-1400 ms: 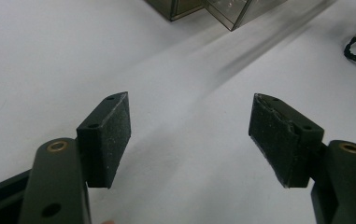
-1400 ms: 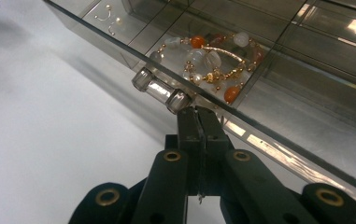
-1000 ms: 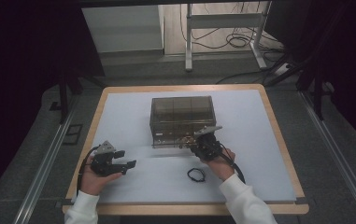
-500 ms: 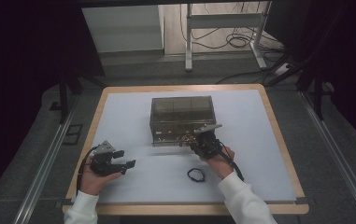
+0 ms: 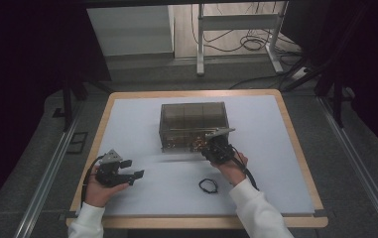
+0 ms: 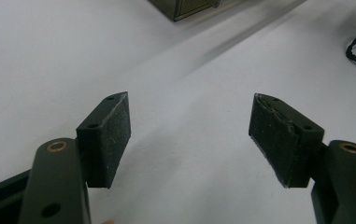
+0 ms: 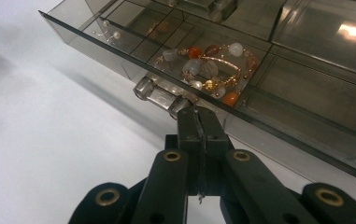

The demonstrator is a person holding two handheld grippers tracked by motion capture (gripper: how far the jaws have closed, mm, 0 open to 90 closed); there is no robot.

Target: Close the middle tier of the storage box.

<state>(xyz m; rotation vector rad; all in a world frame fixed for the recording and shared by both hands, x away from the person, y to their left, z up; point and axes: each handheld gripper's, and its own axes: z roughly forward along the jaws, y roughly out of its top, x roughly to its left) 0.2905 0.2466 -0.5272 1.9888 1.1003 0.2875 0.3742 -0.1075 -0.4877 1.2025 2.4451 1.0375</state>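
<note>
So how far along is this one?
Done: the drawer is out, its beads showing. In hand: the right tongs are shut at its handle. Left: the black band lies on the table; the left tongs are open, empty.

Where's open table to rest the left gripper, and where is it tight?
Free: the white mat left of the smoky drawer box, and the strip between the left gripper and the black cord loop. Also right of the box. Crowded: the box front, where the right gripper is shut at the open drawer's handle.
</note>
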